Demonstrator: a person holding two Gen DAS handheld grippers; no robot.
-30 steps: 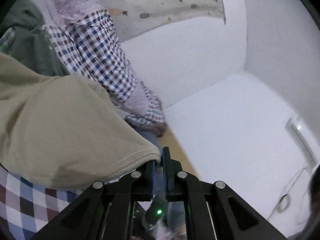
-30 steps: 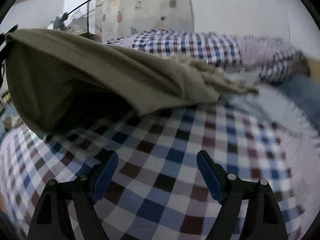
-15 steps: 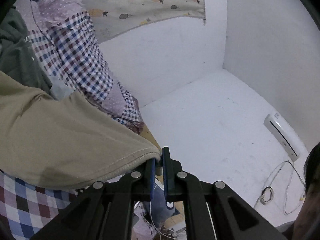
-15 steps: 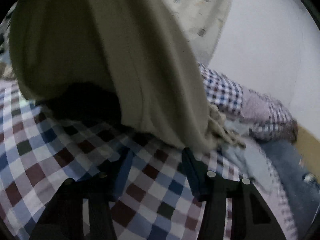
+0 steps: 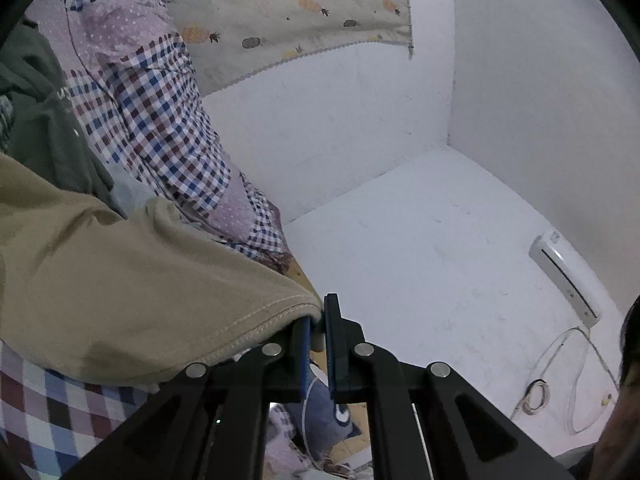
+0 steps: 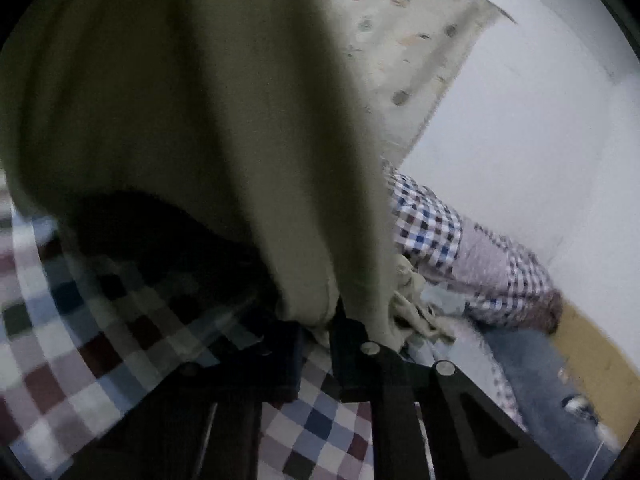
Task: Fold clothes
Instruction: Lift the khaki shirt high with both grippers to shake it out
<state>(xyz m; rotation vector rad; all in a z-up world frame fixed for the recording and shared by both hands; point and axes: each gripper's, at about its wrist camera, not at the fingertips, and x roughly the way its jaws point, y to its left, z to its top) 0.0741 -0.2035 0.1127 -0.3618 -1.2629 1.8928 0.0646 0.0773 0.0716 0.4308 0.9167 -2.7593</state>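
- The white walls (image 5: 340, 128) and white ceiling (image 5: 432, 280) fill most of the left wrist view; they meet in a corner at the upper right.
- A bed lies under a checked bedspread (image 6: 80, 340) of red, blue, white and grey squares. It shows in both views, along the lower left.
- A khaki shirt (image 5: 120, 280) is the thing being folded. It is lifted off the bed and hangs between the two grippers, its stitched hem toward the left one. In the right wrist view the shirt (image 6: 180, 100) drapes down from the top and covers much of the picture, which is blurred.
- A curtain (image 5: 288, 12) with a pineapple print hangs on the wall behind the bed.
- A quilt (image 5: 160, 120) in small checks and dotted pink patches lies bunched along the far side of the bed.
- A dark green garment (image 5: 40, 120) lies beside the quilt, partly behind the khaki shirt.
- Blue jeans (image 6: 528, 360) lie at the edge of the bed, next to a strip of yellow wood.
- The left hand-held gripper (image 5: 318, 332) is clamped on the shirt's hem, fingers nearly together.
- The right hand-held gripper (image 6: 320, 332) is narrow, with a fold of the shirt pinched between its fingers.
- An air conditioner (image 5: 564, 276) sits high on the wall, with cables (image 5: 560, 384) looped near it.
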